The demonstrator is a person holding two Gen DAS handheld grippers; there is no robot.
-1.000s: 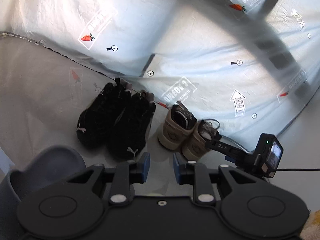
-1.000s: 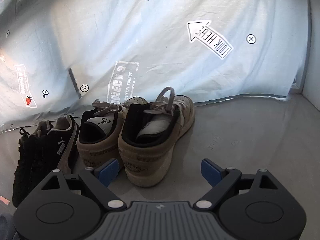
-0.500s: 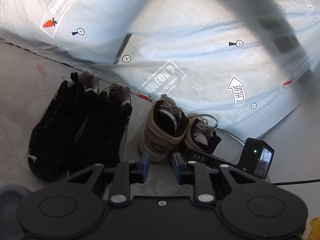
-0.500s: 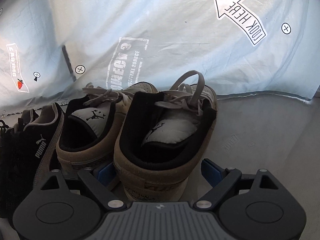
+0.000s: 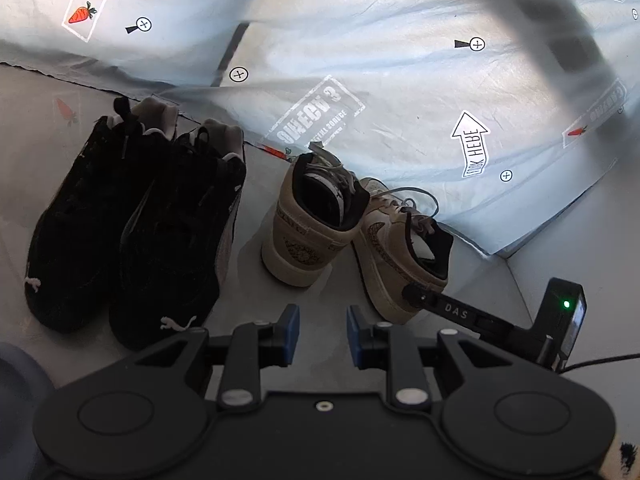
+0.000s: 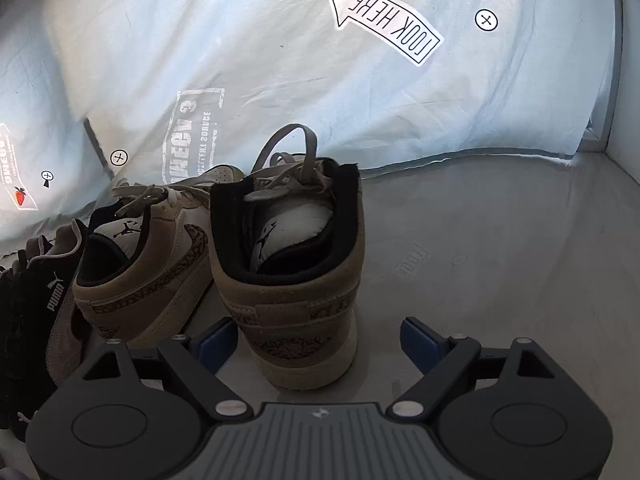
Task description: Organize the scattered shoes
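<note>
pale blue sheet (image 6: 280, 60) hangs behind a grey floor (image 6: 500, 260), printed with a "look here" arrow (image 6: 386, 20), carrot stamps (image 5: 82, 14) and crosshair marks; on the floor, toes to the sheet, stand two black shoes (image 5: 132, 224) with puma logos, side by side, and just beside them two tan shoes (image 6: 224, 264) with jumpman insoles; right gripper (image 6: 316, 340) has its jaws released wide, straddling the heel of the right-hand tan shoe; left gripper (image 5: 319, 334) jaws narrowly parted, grasping nothing.
</note>
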